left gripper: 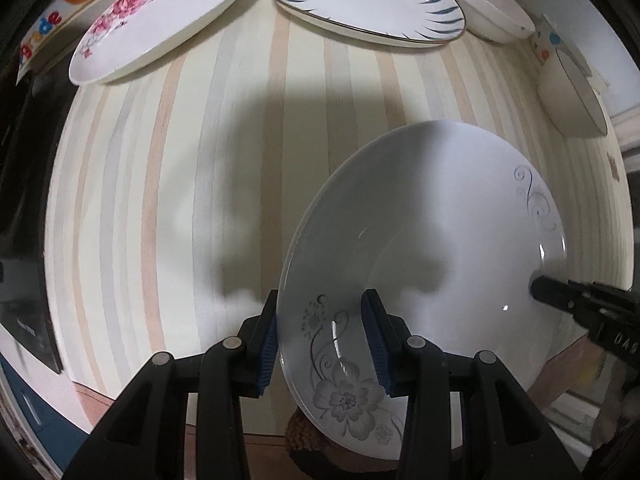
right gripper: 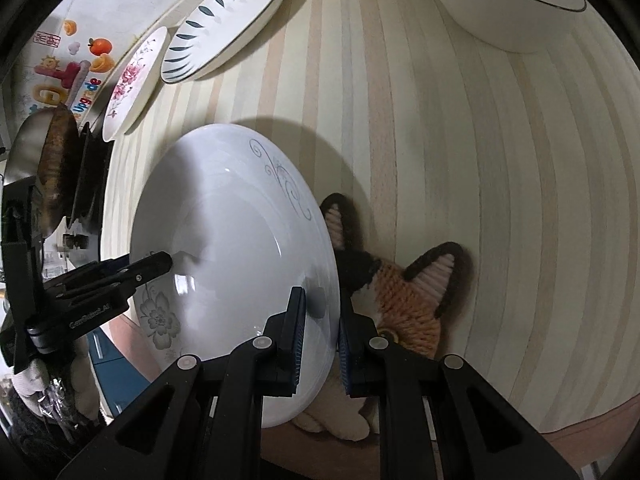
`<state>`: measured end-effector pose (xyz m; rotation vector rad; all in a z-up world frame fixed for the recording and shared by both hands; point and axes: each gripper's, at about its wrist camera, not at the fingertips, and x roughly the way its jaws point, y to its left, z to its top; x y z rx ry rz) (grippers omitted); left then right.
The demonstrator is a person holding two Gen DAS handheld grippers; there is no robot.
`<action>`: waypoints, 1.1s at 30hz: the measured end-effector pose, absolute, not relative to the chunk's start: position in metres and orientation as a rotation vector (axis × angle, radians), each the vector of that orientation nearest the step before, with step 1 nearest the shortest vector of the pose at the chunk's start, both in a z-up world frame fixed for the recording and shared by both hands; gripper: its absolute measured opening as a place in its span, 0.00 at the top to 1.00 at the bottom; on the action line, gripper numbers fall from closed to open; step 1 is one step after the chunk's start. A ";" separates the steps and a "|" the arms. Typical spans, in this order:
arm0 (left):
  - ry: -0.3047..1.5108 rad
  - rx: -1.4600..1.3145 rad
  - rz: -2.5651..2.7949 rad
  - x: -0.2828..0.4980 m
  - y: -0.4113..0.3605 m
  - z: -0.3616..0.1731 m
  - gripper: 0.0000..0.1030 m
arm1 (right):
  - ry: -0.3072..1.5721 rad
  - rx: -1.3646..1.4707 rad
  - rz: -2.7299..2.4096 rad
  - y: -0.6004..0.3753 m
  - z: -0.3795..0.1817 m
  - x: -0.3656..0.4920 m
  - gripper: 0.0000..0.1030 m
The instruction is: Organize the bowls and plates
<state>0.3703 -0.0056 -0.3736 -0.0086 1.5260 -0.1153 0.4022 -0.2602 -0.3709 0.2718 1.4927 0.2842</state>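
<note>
A white plate with grey flower print is held tilted above the striped table, gripped by both grippers. My left gripper is shut on its near rim; it also shows in the right wrist view. My right gripper is shut on the plate's opposite rim; its finger shows in the left wrist view. At the table's far side lie a pink-flower plate, a blue-leaf plate and two white bowls.
A knitted fox-face mat lies on the striped table under the held plate. A wall with colourful stickers stands behind the plates. A dark appliance sits at the left edge.
</note>
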 end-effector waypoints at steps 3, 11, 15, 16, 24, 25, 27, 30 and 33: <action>1.524 -0.016 -0.108 0.370 0.002 -0.366 0.64 | 1.521 0.298 0.292 -0.252 -0.372 0.408 0.81; 1.370 -0.175 0.039 0.405 0.084 -0.303 0.60 | 1.368 0.322 0.276 -0.243 -0.288 0.441 0.66; 1.367 -0.313 0.099 0.446 0.128 -0.314 0.60 | 1.267 0.287 0.384 -0.183 -0.254 0.499 0.52; 1.363 -0.350 0.119 0.456 0.139 -0.318 0.60 | 1.250 0.266 0.409 -0.162 -0.251 0.520 0.52; 1.357 -0.469 0.205 0.494 0.178 -0.352 0.58 | 1.230 0.027 0.511 -0.022 -0.282 0.662 0.52; 1.352 -0.484 0.211 0.498 0.180 -0.354 0.58 | 1.237 0.002 0.510 -0.011 -0.289 0.675 0.53; 1.359 -0.493 0.221 0.505 0.182 -0.359 0.58 | 1.241 -0.038 0.513 0.006 -0.301 0.695 0.54; 1.373 -0.491 0.227 0.513 0.182 -0.366 0.58 | 1.249 -0.070 0.513 0.015 -0.319 0.714 0.58; 1.385 -0.474 0.231 0.523 0.180 -0.374 0.58 | 1.272 -0.089 0.508 0.023 -0.335 0.727 0.63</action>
